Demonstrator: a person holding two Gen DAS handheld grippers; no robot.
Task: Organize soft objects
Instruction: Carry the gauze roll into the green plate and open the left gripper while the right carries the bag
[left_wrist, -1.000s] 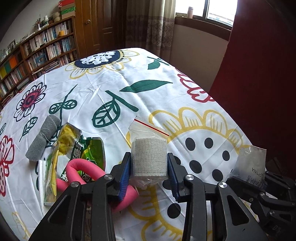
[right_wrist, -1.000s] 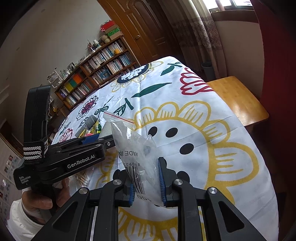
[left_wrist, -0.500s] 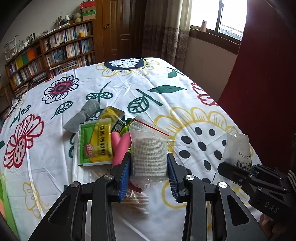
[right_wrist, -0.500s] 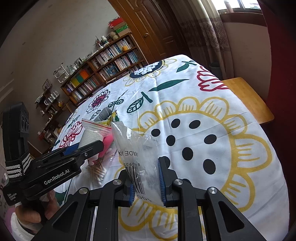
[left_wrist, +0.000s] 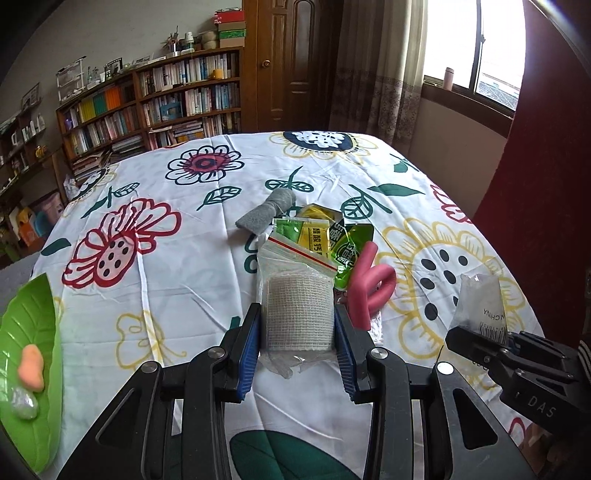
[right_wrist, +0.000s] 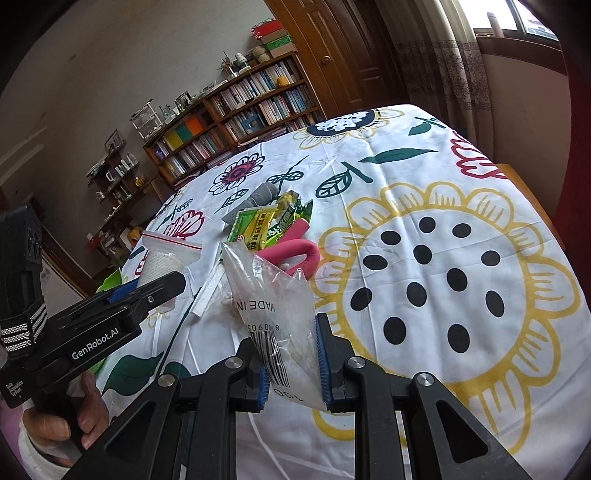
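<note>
Flowered tablecloth (left_wrist: 192, 280), bookshelves behind. Bagged gauze roll (left_wrist: 297, 314) clamped in left gripper (left_wrist: 297, 354), held up over cloth. View has swung left since a second ago: green leaf tray (left_wrist: 33, 332) now at left edge, orange bit (left_wrist: 32, 367) already in it, so guessing gauze goes there next. Right gripper (right_wrist: 291, 360) pinched on clear packet (right_wrist: 273, 306). Leftover pile still mid-table: pink foam loop (left_wrist: 369, 288), green sachets (left_wrist: 325, 240), gray sponge (left_wrist: 266, 214).

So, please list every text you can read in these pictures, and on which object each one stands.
"GenRobot.AI": side of the left gripper.
"DAS": body of the right gripper.
"MADE IN", seen mirrored, and "CHINA": clear plastic bag in the right gripper.
Barcode digits on that bag: only partly legible.
Chinese print on the green and yellow sachets: too blurred.
Book spines: too small.
</note>
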